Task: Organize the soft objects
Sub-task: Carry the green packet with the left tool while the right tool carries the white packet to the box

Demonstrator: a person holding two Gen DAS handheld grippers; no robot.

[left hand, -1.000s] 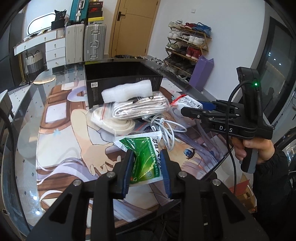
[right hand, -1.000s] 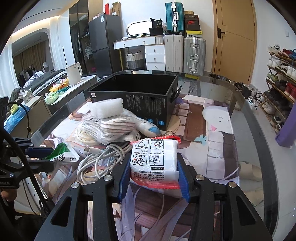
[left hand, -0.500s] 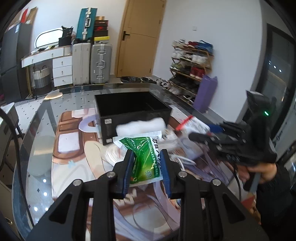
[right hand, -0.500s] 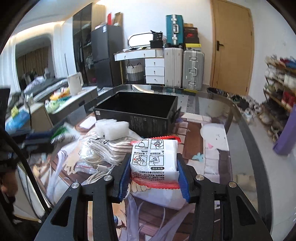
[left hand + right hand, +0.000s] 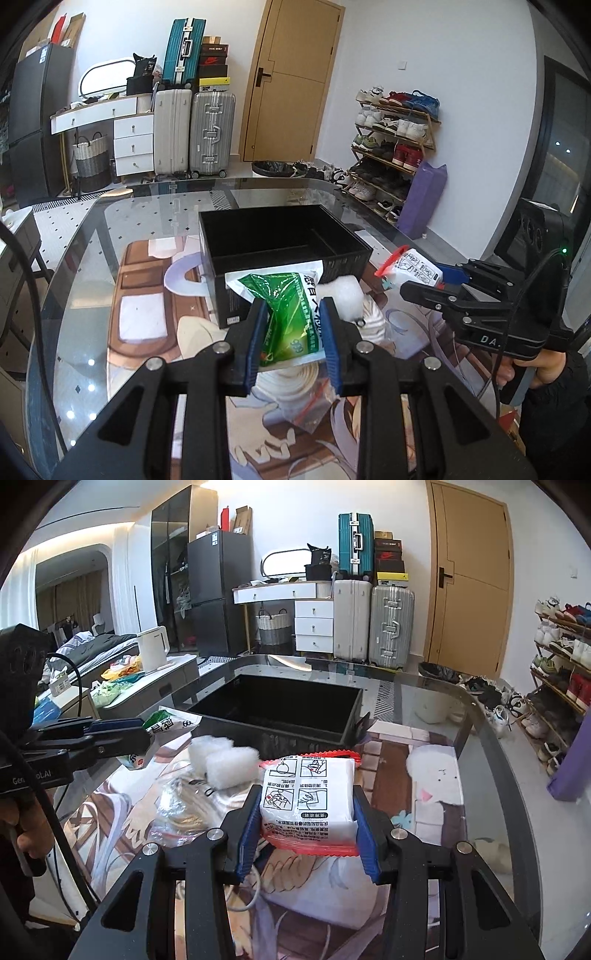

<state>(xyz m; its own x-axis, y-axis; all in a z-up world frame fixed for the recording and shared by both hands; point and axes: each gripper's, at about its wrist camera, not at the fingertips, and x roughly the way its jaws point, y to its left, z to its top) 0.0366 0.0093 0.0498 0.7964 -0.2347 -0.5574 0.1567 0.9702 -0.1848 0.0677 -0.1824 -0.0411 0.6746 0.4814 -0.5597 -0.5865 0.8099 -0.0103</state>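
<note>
the left claw [image 5: 291, 338] is clamped on a green-and-white plastic packet [image 5: 286, 306], held up off the worktop [image 5: 85, 288] just in front of the near wall of the black storage box [image 5: 284, 240]. the right claw [image 5: 301, 818] grips a white wipes pack with red edges [image 5: 308, 797], also lifted clear of the worktop, on the near side of the same box [image 5: 280, 705]. in the left wrist view the right claw [image 5: 421, 286] shows at the right with its pack [image 5: 413, 266] near the box's right corner; in the right wrist view the left claw [image 5: 144, 731] shows at the left with its packet [image 5: 166, 722] beside the box's left corner. the box sits open on top. below the claws lie a white foam piece [image 5: 225, 762], a bagged striped cloth [image 5: 184, 808] and a white cable [image 5: 251, 890] on the printed mat [image 5: 410, 805].
</note>
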